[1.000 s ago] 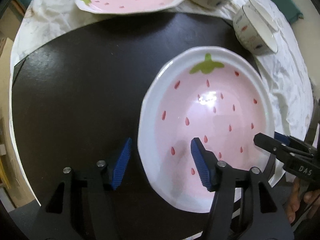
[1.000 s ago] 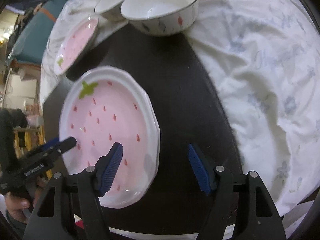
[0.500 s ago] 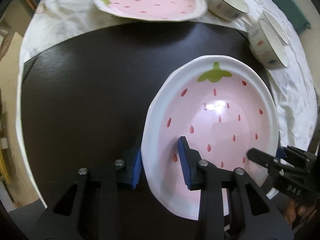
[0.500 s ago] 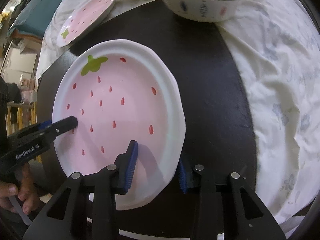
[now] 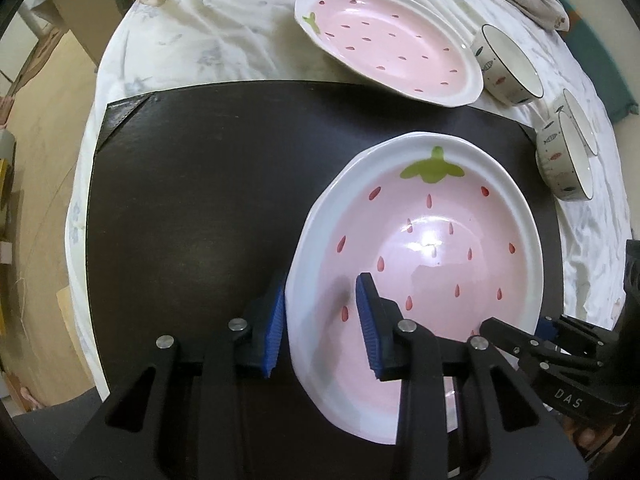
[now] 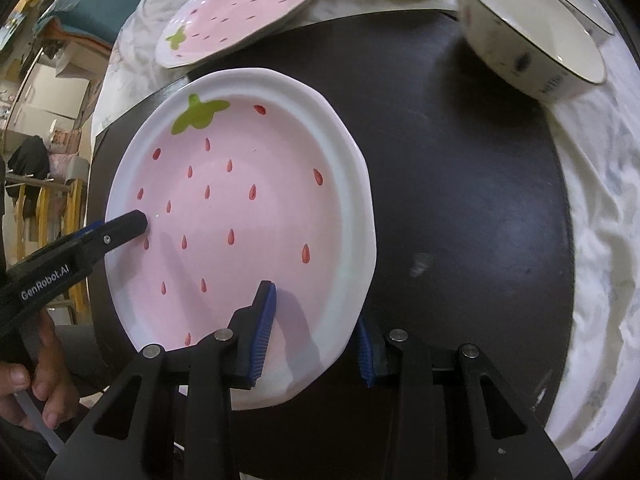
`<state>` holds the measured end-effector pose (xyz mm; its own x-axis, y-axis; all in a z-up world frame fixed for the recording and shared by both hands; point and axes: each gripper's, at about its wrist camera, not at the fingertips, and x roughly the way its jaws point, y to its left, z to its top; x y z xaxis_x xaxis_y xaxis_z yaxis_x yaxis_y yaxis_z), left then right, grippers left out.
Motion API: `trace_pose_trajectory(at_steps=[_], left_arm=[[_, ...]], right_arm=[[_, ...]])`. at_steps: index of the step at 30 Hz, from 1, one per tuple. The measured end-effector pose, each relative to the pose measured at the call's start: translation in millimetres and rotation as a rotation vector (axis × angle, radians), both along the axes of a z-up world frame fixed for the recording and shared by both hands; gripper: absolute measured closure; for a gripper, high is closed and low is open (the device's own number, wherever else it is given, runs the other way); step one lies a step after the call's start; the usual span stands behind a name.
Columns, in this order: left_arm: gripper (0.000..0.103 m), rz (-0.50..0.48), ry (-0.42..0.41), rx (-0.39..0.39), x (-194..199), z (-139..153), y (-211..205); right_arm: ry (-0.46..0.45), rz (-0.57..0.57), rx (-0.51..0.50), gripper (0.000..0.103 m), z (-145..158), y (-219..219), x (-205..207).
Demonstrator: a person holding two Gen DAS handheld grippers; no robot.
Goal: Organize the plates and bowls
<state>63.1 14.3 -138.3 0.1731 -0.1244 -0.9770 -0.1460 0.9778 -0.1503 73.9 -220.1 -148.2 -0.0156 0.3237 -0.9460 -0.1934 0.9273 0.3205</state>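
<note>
The left gripper [image 5: 320, 326] has its blue fingers [image 5: 370, 324] pinching the near-left rim of a pink strawberry plate [image 5: 424, 248], one finger inside the rim and one outside it. The right gripper [image 6: 314, 334] pinches the same plate [image 6: 240, 208] at its near-right rim, again with one finger [image 6: 262, 330] on the pink inside and the other behind the white edge. Both pairs of fingers have just been closing, with the plate's rim between them. The plate sits over a dark mat [image 5: 192, 216] on the table, straight ahead of both sets of fingers.

Beyond the fingers, past the mat's far edge, a second strawberry plate [image 5: 388, 52] lies on a white crumpled cloth [image 5: 208, 32]. Just to its right stands a white bowl [image 5: 508, 66] with small fish marks, and further right two more bowls [image 5: 568, 156] rest tilted against each other. In the right wrist view, a hand [image 6: 28, 380] grips the left tool's handle at the lower left
</note>
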Motion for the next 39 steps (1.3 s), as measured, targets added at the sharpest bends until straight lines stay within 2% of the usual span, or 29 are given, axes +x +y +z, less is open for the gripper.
trace_pose_trajectory(at_steps=[4,10,13,15,20,26,28,31,33,34,35,39], left_arm=[[0.072,-0.004,-0.001,0.036,-4.1,2.3,-5.4],[0.067,0.051,0.000,-0.029,-5.6,1.2,-1.5],[0.066,0.050,0.001,-0.010,-8.1,3.7,-3.1],[0.061,0.036,-0.015,0.013,-11.2,8.1,-7.7],[0.060,-0.016,-0.105,0.086,-11.8,26.1,-18.5],[0.060,-0.003,-0.140,0.088,-26.8,46.6,-8.1],[0.060,-0.009,-0.160,0.094,-32.1,56.2,-7.1],[0.059,-0.039,-0.184,0.107,-35.3,67.7,-9.9],[0.041,-0.057,-0.202,0.110,-40.1,80.0,-12.1],[0.025,-0.056,-0.213,0.104,-42.2,87.2,-12.1],[0.017,-0.053,-0.224,0.097,-44.3,92.6,-10.4],[0.002,-0.083,-0.243,0.072,-39.7,115.1,-13.9]], right_arm=[[0.010,0.001,0.017,0.064,-2.2,-0.3,-1.3],[0.004,0.003,0.014,0.063,-1.6,-1.0,-2.5],[-0.003,0.001,-0.016,0.062,-1.0,6.2,0.7],[-0.026,-0.006,-0.032,0.062,1.7,9.0,2.9],[-0.093,-0.038,-0.029,0.062,14.8,3.4,1.4],[-0.214,-0.092,0.003,0.061,43.6,-8.9,-6.4],[-0.250,-0.104,0.028,0.059,56.2,-10.7,-10.3],[-0.282,-0.134,0.074,0.047,69.9,-13.7,-16.8],[-0.290,-0.153,0.094,0.038,78.5,-14.6,-21.7],[-0.287,-0.165,0.106,0.037,83.5,-15.3,-23.4],[-0.282,-0.175,0.116,0.034,88.2,-17.6,-24.2],[-0.261,-0.237,0.173,0.024,110.8,-19.7,-23.6]])
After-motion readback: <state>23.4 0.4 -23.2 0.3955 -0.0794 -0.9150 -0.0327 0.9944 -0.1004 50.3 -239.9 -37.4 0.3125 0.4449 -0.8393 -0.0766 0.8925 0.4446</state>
